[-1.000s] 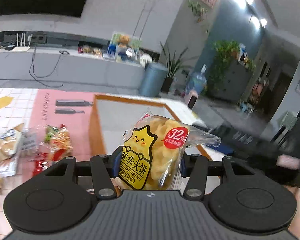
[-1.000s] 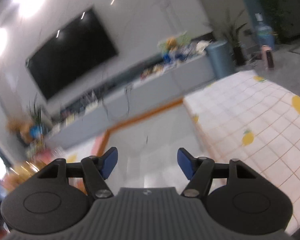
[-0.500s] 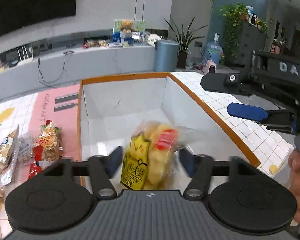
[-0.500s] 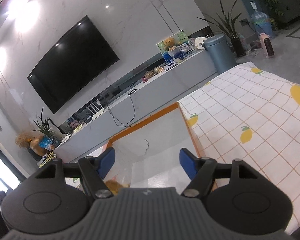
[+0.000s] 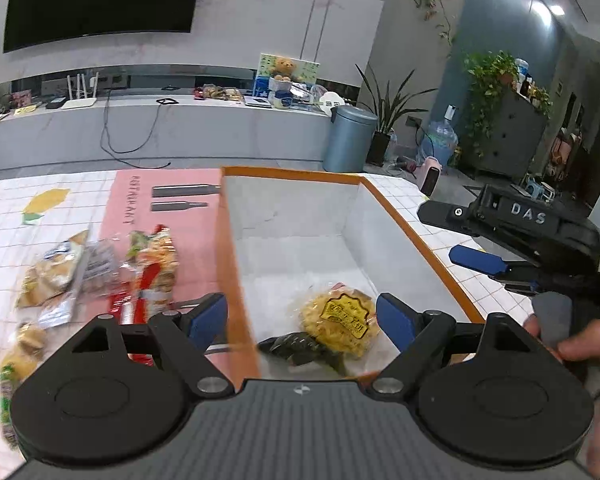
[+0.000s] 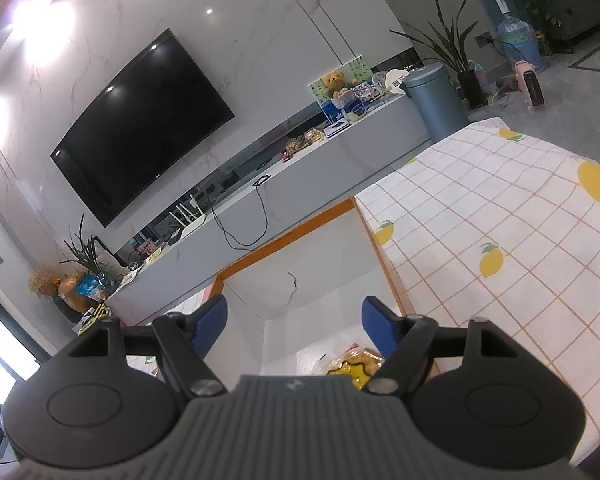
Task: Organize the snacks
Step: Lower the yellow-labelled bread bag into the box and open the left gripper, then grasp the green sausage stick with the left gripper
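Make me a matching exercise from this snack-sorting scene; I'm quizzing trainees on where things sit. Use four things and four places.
Things:
1. yellow snack pack
2. red snack pack
3. blue bin
4. teddy bear

Places:
A. on the grey counter under the television
B. inside the orange-rimmed box
C. on the pink mat, left of the box
D. on the floor beyond the table

Pairs: 1-B, 2-C, 3-D, 4-A

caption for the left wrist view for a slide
Left gripper opening over the orange-rimmed box, yellow snack pack lying inside.
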Tool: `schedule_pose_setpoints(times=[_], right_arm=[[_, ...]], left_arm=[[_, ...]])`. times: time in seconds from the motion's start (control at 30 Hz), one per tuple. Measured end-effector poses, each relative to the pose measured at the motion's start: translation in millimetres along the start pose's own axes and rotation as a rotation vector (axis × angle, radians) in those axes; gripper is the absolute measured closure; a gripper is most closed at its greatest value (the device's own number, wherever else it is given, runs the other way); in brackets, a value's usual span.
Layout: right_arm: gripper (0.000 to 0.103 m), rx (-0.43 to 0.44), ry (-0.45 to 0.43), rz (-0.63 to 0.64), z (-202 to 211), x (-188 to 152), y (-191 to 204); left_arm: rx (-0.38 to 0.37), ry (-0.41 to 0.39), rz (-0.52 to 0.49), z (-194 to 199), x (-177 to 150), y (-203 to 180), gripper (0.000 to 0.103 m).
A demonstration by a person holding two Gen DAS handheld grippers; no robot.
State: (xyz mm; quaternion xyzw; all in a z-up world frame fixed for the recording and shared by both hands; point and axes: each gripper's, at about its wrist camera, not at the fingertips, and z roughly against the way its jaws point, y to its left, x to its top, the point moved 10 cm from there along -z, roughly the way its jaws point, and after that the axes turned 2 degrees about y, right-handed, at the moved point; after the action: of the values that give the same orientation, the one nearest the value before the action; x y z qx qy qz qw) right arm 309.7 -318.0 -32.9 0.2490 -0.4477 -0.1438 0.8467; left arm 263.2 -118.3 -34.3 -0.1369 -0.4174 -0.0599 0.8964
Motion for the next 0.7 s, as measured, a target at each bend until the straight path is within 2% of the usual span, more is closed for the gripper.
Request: schedule_pose_setpoints(times=[0.1, 0.23, 0.33, 0.43, 0.5, 0.57, 0.7], right_arm=[[0.029, 0.004, 0.001, 0.010, -0.2, -2.3, 2.3], [0.029, 0.063, 0.000, 0.047, 0.5, -11.2, 20.0], [0.029, 0.142, -0.028, 0.075, 4.8, -18.6, 42.6], [0.029, 0.257, -0.121, 0.060, 16.6, -26.2, 67.9], [0.029, 0.333, -0.139, 0.066, 20.9, -36.4, 86.1], [0.029, 0.371, -0.153, 0.110, 23.6, -48.2, 105.3], [0.043, 0.411, -0.160, 0.279, 24.1, -77.9, 146.7]], left_arm=[[0.003, -0.011, 0.020, 19.5, 3.9, 12.9, 0.005], [0.018, -0.039, 0.037, 44.8, 9.6, 31.4, 0.005], [0.050, -0.059, 0.057, 61.0, 10.4, 50.5, 0.005], [0.090, -0.072, 0.074, 76.4, 6.7, 74.2, 0.004], [0.129, -0.103, 0.090, 88.3, 4.3, 96.0, 0.004], [0.166, -0.121, 0.126, 97.0, 0.3, 118.9, 0.004], [0.191, -0.136, 0.168, 102.2, -13.5, 154.8, 0.004]])
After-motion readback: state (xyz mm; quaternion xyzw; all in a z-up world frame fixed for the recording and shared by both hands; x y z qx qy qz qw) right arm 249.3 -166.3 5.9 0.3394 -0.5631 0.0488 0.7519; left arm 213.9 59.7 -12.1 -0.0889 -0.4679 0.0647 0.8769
